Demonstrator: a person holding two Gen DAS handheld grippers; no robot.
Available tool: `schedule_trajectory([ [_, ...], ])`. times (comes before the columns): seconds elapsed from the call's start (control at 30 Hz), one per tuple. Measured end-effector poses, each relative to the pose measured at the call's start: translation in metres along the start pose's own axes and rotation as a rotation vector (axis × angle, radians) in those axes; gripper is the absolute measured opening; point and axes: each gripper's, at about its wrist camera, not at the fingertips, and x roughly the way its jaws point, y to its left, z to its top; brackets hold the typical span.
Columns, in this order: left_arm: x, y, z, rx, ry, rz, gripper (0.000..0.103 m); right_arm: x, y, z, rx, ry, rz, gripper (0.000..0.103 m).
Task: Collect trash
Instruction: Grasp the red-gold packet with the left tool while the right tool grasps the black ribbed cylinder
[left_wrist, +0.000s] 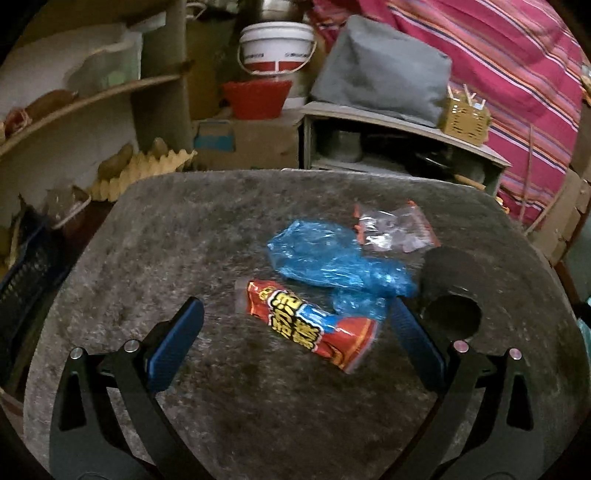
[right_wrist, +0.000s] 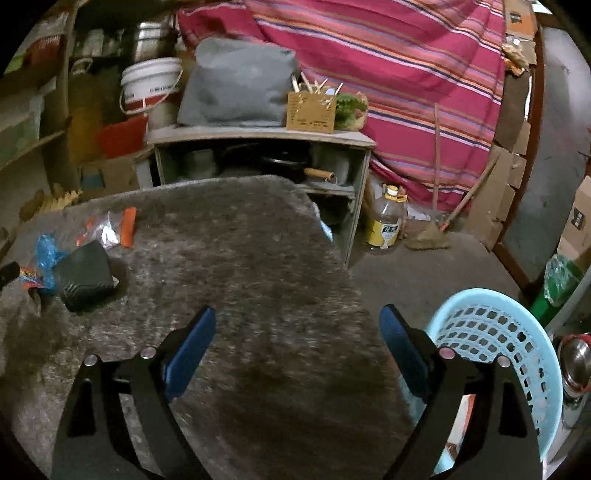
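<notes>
On the fuzzy grey tabletop (left_wrist: 155, 258), four bits of stuff are sitting bunched toward the right edge: one red snack wrapper (left_wrist: 310, 325), one crumpled blue plastic bag (left_wrist: 332, 258), one clear packet with orange ends (left_wrist: 395, 229), and one black cup (left_wrist: 450, 291) lying on its side. They're touching or overlapping each other. Left half and near edge of the tabletop are giving plenty of room. Left hand-held gripper (left_wrist: 295, 314) is hovering with jaws wide apart, straddling the red wrapper, not gripping anything. Right hand-held gripper (right_wrist: 297, 321) is also spread wide and holding nothing, over bare tabletop near the right edge, with one light blue basket (right_wrist: 491, 332) sitting just past that edge.
</notes>
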Motion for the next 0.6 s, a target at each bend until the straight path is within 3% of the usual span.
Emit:
schedule_trajectory([
  [0.1, 0.007, -0.002, 0.001, 0.015, 0.008, 0.001, 0.096, 0.007, 0.005, 0.003, 0.026, 0.011, 0.021, 0.089],
  [0.2, 0.016, -0.008, 0.001, 0.043, 0.023, -0.001, 0.088, 0.013, 0.01, 0.006, 0.037, 0.009, 0.041, 0.089],
  [0.33, 0.032, -0.014, -0.002, 0.058, 0.082, -0.024, 0.069, 0.016, 0.015, 0.009, 0.023, 0.004, 0.047, 0.089],
  [0.6, 0.041, -0.014, -0.008, 0.055, 0.138, -0.084, 0.057, 0.019, 0.014, 0.01, 0.053, 0.017, 0.055, 0.089],
])
